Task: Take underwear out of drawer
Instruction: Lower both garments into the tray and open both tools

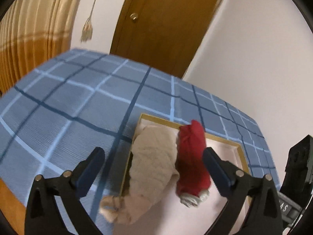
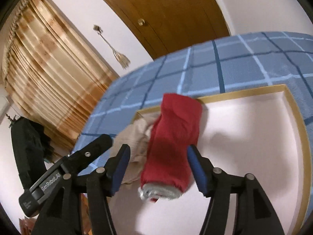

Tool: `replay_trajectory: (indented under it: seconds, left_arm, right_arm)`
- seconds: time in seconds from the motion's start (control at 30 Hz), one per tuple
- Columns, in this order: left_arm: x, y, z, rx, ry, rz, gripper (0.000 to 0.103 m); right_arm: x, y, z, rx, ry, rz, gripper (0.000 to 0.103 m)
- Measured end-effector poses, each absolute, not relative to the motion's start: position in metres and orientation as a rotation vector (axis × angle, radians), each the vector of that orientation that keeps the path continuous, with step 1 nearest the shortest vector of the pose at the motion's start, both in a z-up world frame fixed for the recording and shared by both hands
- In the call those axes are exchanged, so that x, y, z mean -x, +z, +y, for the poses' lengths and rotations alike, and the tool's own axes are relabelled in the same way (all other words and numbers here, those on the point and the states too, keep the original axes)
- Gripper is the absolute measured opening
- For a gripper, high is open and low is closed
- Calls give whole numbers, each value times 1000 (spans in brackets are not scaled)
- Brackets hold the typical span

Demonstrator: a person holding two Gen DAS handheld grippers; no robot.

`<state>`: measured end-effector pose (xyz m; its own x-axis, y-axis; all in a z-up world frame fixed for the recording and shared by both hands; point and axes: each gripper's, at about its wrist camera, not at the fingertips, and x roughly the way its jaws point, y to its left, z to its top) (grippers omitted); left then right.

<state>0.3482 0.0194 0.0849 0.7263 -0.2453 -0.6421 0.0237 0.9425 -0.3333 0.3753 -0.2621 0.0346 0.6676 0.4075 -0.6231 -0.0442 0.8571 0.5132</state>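
The red rolled underwear [image 2: 172, 143] lay in the drawer [image 2: 301, 137] near its back-left corner, beside beige underwear [image 1: 152, 168]. Both were soft, light, best pinched mid-roll. Left gripper [image 1: 154, 168] and right gripper [image 2: 158, 168] gaped, holding nothing

The shallow white gold-rimmed drawer [image 2: 297, 129] runs off the picture's lower edge. The red rolled underwear [image 2: 172, 137] hides part of the crumpled beige cloth [image 2: 135, 137] behind it.
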Motion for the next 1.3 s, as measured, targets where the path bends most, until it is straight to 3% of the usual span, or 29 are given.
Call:
replay_trajectory:
  seconds: [0.53,1.3]
  left_arm:
    - [-247,87,4,-4,-155,631,101]
    - [-185,56,-3,-79,-168,635,102]
  right_arm:
    - [-267,32,-243,-437,137,715,63]
    - [-188,17,-239,-396,91,674,63]
